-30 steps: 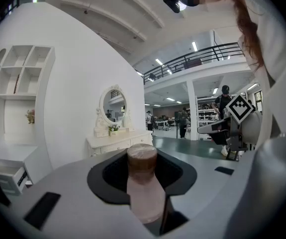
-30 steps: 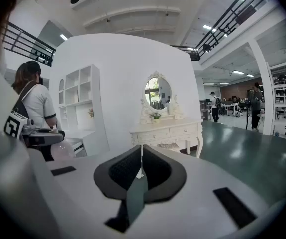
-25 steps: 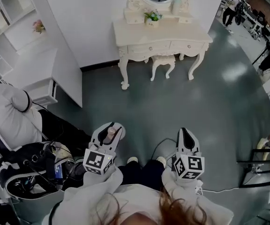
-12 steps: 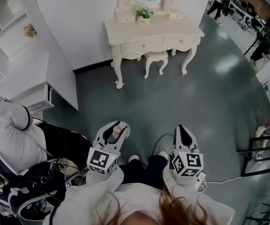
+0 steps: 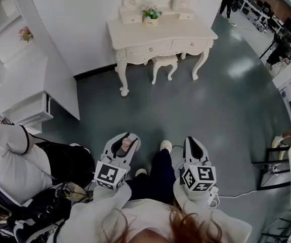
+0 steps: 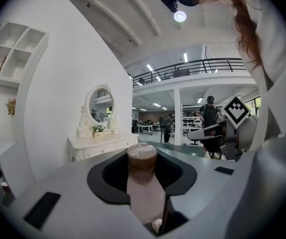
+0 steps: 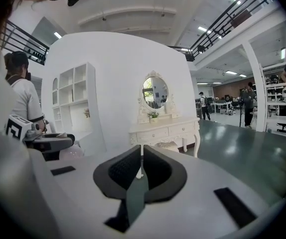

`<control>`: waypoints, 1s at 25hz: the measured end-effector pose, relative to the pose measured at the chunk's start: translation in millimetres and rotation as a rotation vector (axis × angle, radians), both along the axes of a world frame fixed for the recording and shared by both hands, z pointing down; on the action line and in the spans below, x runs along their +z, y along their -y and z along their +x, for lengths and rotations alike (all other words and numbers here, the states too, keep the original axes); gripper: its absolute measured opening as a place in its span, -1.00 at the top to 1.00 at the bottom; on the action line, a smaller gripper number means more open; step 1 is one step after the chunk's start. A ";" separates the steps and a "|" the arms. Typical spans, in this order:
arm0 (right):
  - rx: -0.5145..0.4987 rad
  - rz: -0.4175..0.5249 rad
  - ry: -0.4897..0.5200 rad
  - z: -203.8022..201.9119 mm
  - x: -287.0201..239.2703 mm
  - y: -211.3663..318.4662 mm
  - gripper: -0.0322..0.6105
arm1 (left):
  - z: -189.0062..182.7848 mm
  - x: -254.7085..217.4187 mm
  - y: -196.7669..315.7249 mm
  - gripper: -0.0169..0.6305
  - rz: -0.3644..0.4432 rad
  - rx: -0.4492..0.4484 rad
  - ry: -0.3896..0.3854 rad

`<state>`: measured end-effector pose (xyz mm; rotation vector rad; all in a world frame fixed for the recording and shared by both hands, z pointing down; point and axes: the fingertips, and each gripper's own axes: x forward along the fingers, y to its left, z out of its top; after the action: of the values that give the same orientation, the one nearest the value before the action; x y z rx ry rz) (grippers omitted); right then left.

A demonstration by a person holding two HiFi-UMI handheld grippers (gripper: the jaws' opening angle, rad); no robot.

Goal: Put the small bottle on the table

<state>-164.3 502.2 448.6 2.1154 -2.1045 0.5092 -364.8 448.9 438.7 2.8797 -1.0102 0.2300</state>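
Observation:
The small bottle (image 5: 123, 145) is pale pink with a brown, film-wrapped cap (image 6: 142, 157). It stands upright between the jaws of my left gripper (image 5: 124, 143), which is shut on its body (image 6: 143, 193). My right gripper (image 5: 194, 147) is level with it on the right, and its jaws are shut with nothing between them (image 7: 141, 159). Both are held over the grey floor, well short of the white dressing table (image 5: 160, 34), which stands against the wall ahead (image 6: 103, 146) (image 7: 165, 131).
A small stool (image 5: 164, 62) sits under the table, and a flower pot (image 5: 151, 14) and a mirror are on it. A white shelf unit (image 5: 31, 87) is at the left. A seated person in white (image 5: 8, 156) and a dark bag (image 5: 41, 211) are close on my left. Chairs (image 5: 277, 161) stand at the right.
The head view has moved forward and the dressing table has slid up and left in it. One foot has stepped ahead. Both grippers hold as before, the bottle still in the left.

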 end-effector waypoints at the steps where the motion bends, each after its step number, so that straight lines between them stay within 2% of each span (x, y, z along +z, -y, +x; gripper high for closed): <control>1: -0.001 0.000 0.002 2.9 1.0 5.1 0.78 | 2.5 0.0 4.9 0.52 0.002 -0.003 -0.001; 7: -0.015 0.003 0.019 30.0 5.2 50.7 0.78 | 23.9 1.5 48.7 0.52 0.008 -0.033 0.005; 18: -0.083 0.018 0.029 90.3 0.3 166.2 0.78 | 82.3 -6.5 144.7 0.52 0.030 -0.078 0.017; 25: -0.109 0.014 0.030 125.7 1.6 211.6 0.78 | 122.7 -4.6 186.8 0.52 0.026 -0.084 0.022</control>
<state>-38.6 290.6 450.2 1.9982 -2.2312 0.5170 -242.0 262.1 434.0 2.8554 -1.1431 0.2452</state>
